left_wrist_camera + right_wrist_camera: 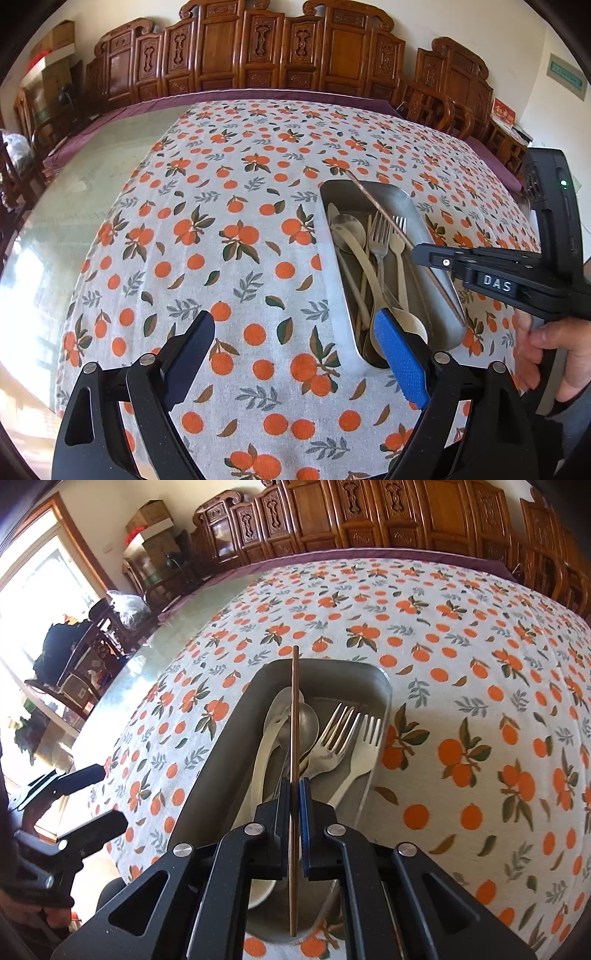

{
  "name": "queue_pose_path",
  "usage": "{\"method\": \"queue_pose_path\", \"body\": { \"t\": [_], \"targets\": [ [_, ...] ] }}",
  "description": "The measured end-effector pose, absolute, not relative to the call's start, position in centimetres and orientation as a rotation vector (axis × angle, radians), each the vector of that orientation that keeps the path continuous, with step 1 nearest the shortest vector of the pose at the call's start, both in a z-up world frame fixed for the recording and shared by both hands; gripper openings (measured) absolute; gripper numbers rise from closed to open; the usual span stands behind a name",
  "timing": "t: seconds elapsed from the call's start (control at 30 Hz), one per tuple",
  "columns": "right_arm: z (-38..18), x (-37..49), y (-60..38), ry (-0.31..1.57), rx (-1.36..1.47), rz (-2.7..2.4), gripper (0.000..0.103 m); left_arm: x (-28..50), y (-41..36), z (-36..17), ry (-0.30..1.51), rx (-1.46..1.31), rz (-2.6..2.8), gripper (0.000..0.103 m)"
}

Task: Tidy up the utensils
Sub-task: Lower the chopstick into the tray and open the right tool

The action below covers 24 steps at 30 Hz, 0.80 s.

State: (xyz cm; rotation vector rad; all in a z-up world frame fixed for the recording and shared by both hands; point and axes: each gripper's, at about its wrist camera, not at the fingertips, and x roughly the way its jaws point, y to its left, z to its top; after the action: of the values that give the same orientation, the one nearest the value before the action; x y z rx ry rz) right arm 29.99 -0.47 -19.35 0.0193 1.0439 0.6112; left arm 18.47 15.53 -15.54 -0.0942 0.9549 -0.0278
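A metal tray sits on the orange-print tablecloth and holds several utensils: a metal spoon, a metal fork, a white plastic fork and a white plastic spoon. My right gripper is shut on a brown chopstick, holding it lengthwise above the tray. My left gripper is open and empty, low over the cloth at the tray's near left corner; it also shows in the right wrist view.
The tablecloth covers part of a glass-topped table. Carved wooden chairs line the far side. More chairs, boxes and a window stand at the left.
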Motion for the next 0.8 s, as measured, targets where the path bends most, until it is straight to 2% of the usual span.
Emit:
{"method": "queue_pose_path", "body": {
  "t": [0.43, 0.8],
  "targets": [
    [-20.8, 29.4, 0.3, 1.055, -0.023, 0.59, 0.008, 18.4, 15.5, -16.0, 0.96, -0.09, -0.029, 0.085],
    [-17.9, 26.5, -1.8, 0.942, -0.053, 0.604, 0.009, 17.9, 14.6, -14.6, 0.919, -0.087, -0.033, 0.085]
  ]
}}
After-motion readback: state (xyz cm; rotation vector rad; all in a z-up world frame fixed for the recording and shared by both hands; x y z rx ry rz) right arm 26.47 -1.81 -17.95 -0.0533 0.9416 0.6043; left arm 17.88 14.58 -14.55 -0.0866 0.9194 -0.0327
